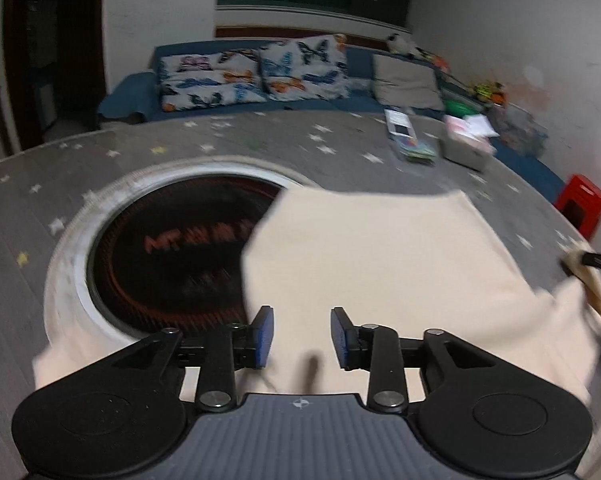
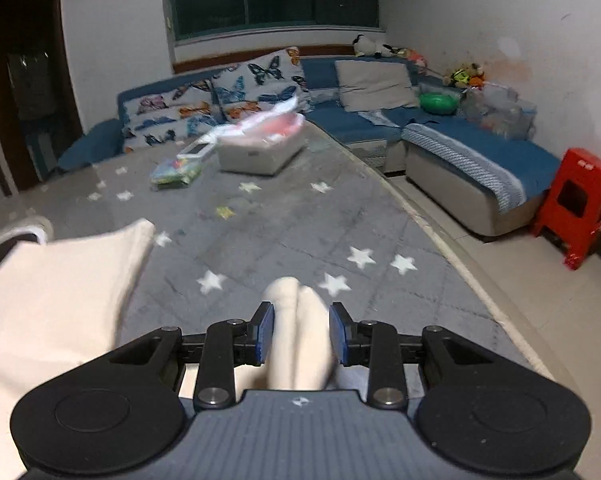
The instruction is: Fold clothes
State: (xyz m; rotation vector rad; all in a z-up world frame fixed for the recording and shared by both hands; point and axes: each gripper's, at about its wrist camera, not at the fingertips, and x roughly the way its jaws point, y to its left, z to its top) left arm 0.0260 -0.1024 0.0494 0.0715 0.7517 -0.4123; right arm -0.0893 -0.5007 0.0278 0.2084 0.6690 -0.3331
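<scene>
Garment (image 1: 380,264), cream-coloured, lies on the grey star-patterned table cover (image 1: 28,216), its left edge overlapping the round dark inset (image 1: 172,252) in the tabletop. Left gripper (image 1: 302,338) hovers over the near cloth with its blue pads apart and nothing between them. Right gripper (image 2: 301,336) has a bunched roll of the same cloth between its pads; contact looks snug, though blur leaves the firmness of the clamp uncertain.

Judgement on the step in hand: a fold led from the right side. It would go best with the roll carried low and level across the panel, the left gripper pinning or taking the near hem so the layer beneath does not drag.

Clearances: left, the inset rim may snag cloth. Ahead, a storage box (image 2: 260,152) and a small packet (image 2: 176,172) sit well apart. Right, the table edge (image 2: 452,248) runs near; open cover between allows a modest sweep only.
</scene>
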